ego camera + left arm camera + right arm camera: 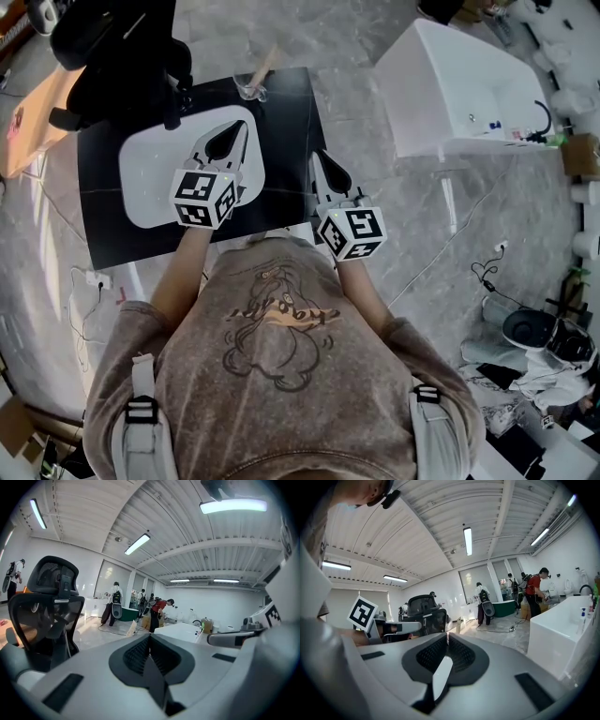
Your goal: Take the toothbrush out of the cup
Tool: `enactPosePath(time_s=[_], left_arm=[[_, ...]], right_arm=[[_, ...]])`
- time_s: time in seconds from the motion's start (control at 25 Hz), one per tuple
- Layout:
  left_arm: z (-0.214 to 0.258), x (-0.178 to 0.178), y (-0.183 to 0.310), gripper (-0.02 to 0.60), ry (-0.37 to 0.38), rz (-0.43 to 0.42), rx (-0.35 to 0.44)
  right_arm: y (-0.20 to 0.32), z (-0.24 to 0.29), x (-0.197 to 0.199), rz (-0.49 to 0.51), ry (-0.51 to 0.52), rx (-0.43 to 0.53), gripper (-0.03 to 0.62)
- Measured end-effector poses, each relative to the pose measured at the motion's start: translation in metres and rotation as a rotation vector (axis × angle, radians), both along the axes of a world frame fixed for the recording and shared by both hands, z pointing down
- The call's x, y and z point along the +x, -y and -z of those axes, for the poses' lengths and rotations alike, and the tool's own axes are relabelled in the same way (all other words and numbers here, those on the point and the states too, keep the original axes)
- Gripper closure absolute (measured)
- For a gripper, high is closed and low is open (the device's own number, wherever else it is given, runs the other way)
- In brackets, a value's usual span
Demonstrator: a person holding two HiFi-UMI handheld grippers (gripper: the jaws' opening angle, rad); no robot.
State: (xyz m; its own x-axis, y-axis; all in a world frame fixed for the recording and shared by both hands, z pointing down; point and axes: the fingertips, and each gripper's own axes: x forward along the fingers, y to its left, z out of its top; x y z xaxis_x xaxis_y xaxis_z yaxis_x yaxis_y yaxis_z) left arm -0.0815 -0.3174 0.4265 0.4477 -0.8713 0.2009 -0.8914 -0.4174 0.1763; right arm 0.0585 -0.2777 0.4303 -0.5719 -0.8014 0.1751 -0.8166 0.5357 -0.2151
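The cup (249, 89) stands at the far edge of the black bench (103, 187), with the toothbrush (264, 64) leaning in it. It is ahead of the left gripper (228, 141), apart from it. This gripper's fingers (136, 656) are clenched and empty. The right gripper (325, 167) is beside it, and its fingers (430, 656) are also closed on nothing.

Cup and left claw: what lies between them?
In the head view, only the basin rim and bare black counter lie between the left claw and the cup.
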Motion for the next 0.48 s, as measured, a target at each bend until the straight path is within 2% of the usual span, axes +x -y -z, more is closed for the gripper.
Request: enactPosePath(time_s=[0.48], left_arm=[[-0.021, -0.003, 0.087, 0.565, 0.025, 0.003, -0.002]], right_arm=[[0.021, -0.004, -0.004, -0.003, -0.009, -0.016, 0.568]])
